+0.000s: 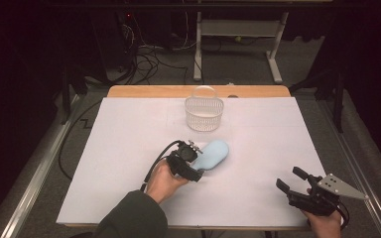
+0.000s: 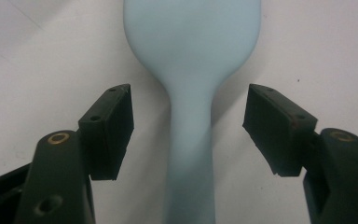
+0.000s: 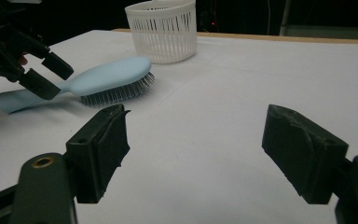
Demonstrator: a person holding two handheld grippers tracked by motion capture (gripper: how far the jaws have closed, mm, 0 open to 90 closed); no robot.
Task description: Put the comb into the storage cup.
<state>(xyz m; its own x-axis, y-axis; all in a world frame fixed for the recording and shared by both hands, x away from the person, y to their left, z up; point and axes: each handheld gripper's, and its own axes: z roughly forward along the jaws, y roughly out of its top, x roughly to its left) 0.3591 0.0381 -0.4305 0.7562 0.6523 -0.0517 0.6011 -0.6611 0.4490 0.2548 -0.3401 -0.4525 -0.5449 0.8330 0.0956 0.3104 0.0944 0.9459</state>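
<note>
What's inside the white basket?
The white basket looks empty in the high view, with a pale bottom. Its front wall hides part of the floor, so something small there can't be ruled out.

The left hand-held gripper (image 1: 194, 154) sits low over the desk (image 1: 129, 148) with the light blue hairbrush (image 2: 191, 70) directly ahead; its handle lies between the spread jaws with a gap on each side. Beyond the brush head, a white basket (image 1: 204, 114) stands upright, apart from the brush, blocking the way toward the desk's far edge. The right hand-held gripper (image 1: 292, 181) hovers well apart near the front corner, with bare desk ahead of its spread jaws and open surface between the two hands.
</note>
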